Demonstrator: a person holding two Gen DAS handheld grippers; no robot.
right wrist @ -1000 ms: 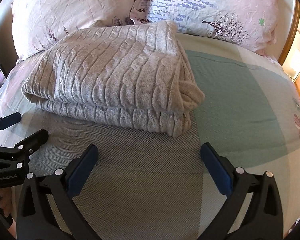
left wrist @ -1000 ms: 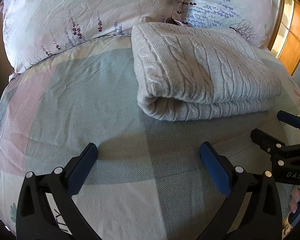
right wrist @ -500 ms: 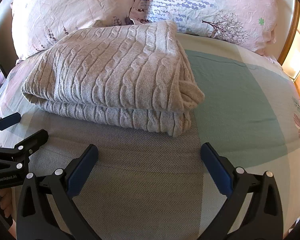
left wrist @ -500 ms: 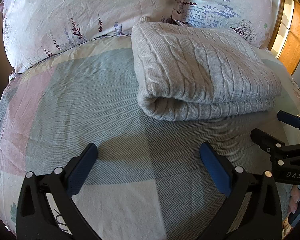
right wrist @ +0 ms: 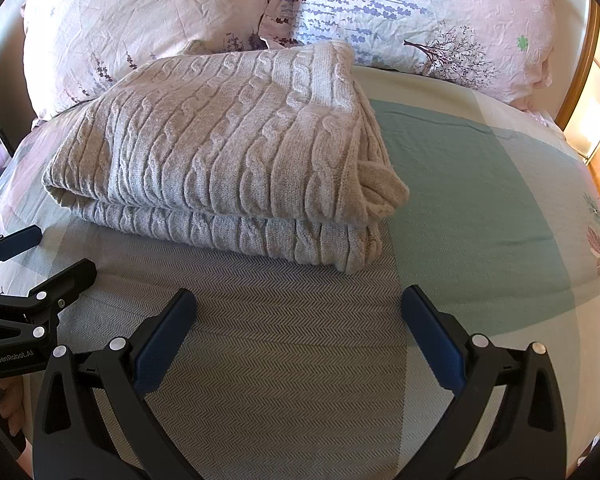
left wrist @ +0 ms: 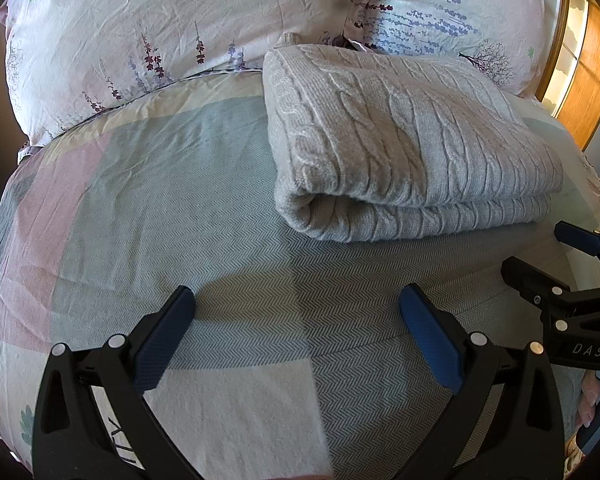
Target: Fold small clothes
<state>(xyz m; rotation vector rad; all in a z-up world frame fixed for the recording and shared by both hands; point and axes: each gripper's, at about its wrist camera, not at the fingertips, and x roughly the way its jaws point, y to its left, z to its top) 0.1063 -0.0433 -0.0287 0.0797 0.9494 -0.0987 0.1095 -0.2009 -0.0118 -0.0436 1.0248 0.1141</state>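
1. The bedspread (left wrist: 148,208) is patchwork, with two floral pillows (right wrist: 148,20) at its head.
2. The folded grey sweater (left wrist: 399,136) lies on it, touching the pillows.
3. The left gripper (left wrist: 296,308) and right gripper (right wrist: 298,308) hover near the sweater, jaws wide apart, holding nothing.

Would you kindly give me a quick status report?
Left gripper open, empty. Right gripper open, empty. Knit sweater folded on bedspread, against pillows. Nothing between grippers and sweater.

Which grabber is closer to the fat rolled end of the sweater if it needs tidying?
Probably the left gripper: the sweater shows its rolled end just ahead of its open fingers. The right gripper, also open, faces the sweater's other corner.
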